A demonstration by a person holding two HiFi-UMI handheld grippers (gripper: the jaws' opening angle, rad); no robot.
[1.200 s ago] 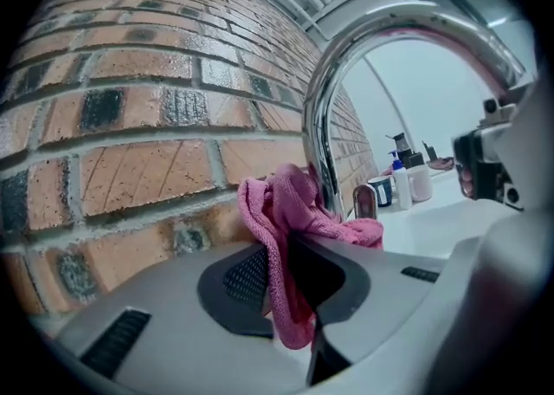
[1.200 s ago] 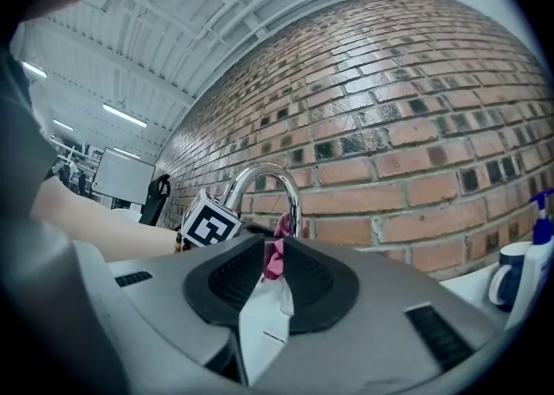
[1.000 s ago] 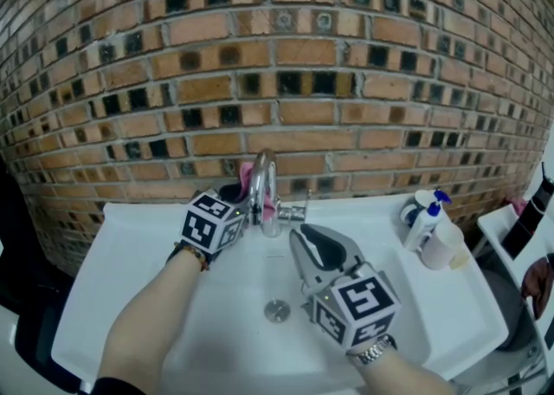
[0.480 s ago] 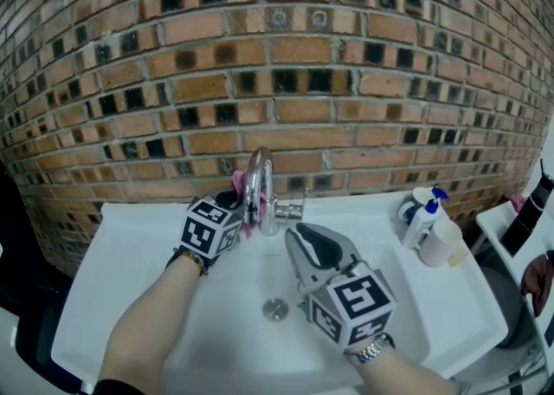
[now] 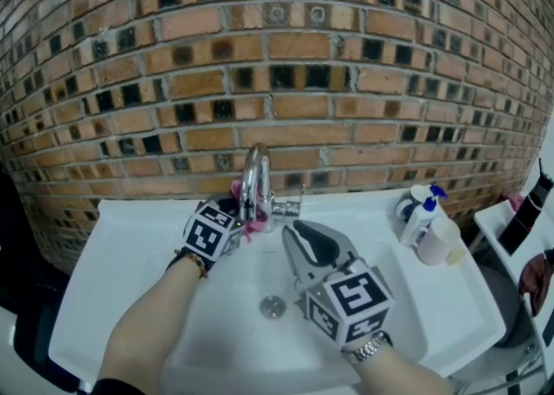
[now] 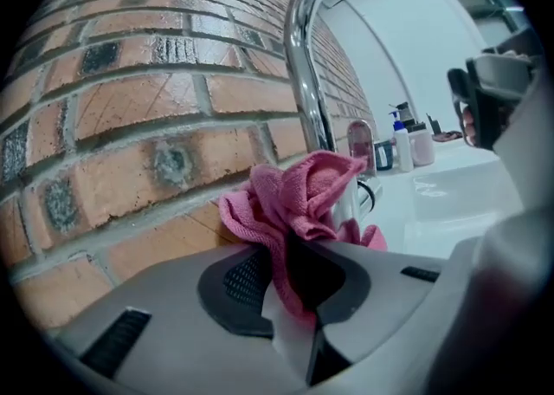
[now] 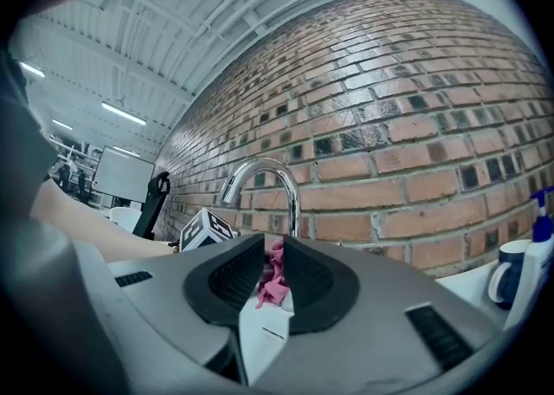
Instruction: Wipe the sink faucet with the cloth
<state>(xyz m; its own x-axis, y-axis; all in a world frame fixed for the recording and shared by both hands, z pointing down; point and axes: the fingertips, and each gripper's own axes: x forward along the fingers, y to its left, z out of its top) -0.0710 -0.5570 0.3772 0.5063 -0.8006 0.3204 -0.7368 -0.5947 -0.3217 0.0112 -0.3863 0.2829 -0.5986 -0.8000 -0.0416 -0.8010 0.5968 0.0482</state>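
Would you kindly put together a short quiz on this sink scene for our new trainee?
1. True or false: the right gripper holds the pink cloth.
2. Which one clamps the cloth? A) the left gripper B) the right gripper C) neither
3. Name the chrome fixture that the cloth is held next to.
Key: 1 false, its jaws stand apart with nothing between them; 2 A; 3 the faucet.

Pink terry cloth. Silver chrome curved faucet. White ceramic sink. Red-brown brick wall, grey mortar, scattered dark square insets.
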